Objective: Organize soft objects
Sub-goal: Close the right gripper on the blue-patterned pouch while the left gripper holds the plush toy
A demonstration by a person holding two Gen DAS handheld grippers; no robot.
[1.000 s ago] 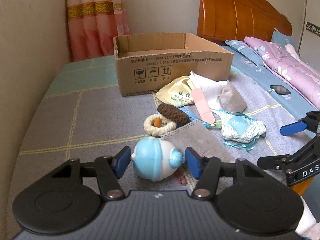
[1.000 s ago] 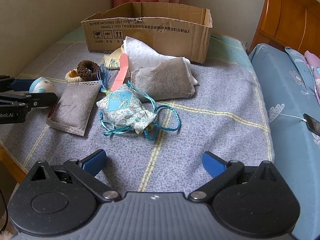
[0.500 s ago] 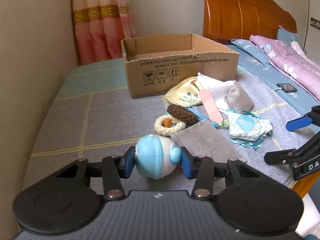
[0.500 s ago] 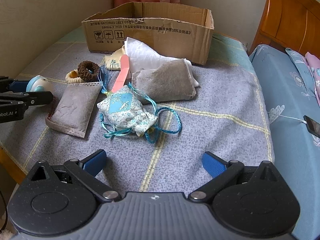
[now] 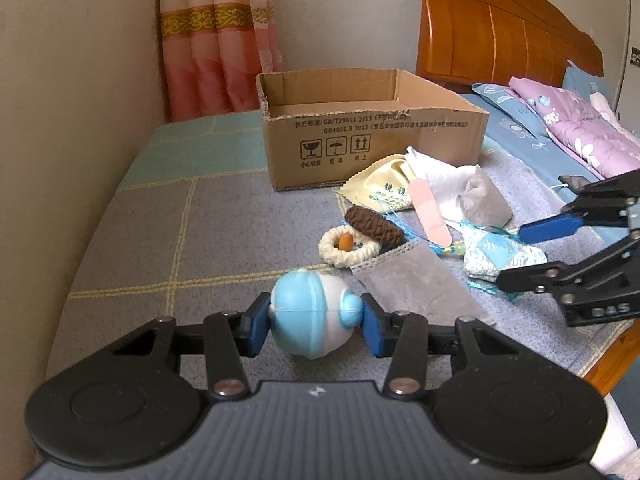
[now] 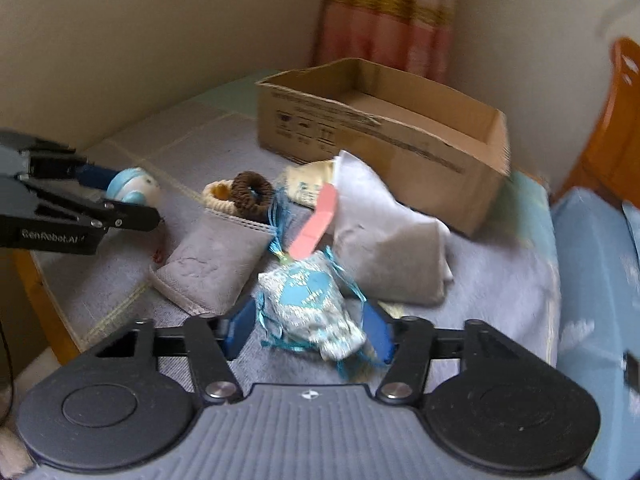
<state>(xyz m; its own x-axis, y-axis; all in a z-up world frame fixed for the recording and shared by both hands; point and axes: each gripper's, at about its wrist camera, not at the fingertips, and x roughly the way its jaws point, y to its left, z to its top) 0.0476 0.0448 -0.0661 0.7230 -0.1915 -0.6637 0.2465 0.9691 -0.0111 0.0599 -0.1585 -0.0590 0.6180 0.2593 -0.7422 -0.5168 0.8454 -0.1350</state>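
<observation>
My left gripper (image 5: pixel 312 326) is shut on a blue and white ball toy (image 5: pixel 310 314) and holds it just above the grey blanket; it also shows in the right wrist view (image 6: pixel 134 192). My right gripper (image 6: pixel 310 330) has its fingers on both sides of a blue patterned sachet (image 6: pixel 312 312) with teal cords, also seen in the left wrist view (image 5: pixel 500 256); whether the pads press it I cannot tell. An open cardboard box (image 5: pixel 372 128) stands behind the pile and looks empty.
Between the grippers and the box lie a grey pouch (image 6: pixel 216 264), a brown scrunchie (image 5: pixel 374 226), a cream ring (image 5: pixel 346 246), a pink strip (image 5: pixel 430 212), a yellow cloth (image 5: pixel 384 190), white cloth and a second grey pouch (image 6: pixel 396 268). A wall is left, a wooden headboard (image 5: pixel 500 40) behind right.
My left gripper closed on the ball toy and raised it slightly. My right gripper moved forward and narrowed around the blue sachet.
</observation>
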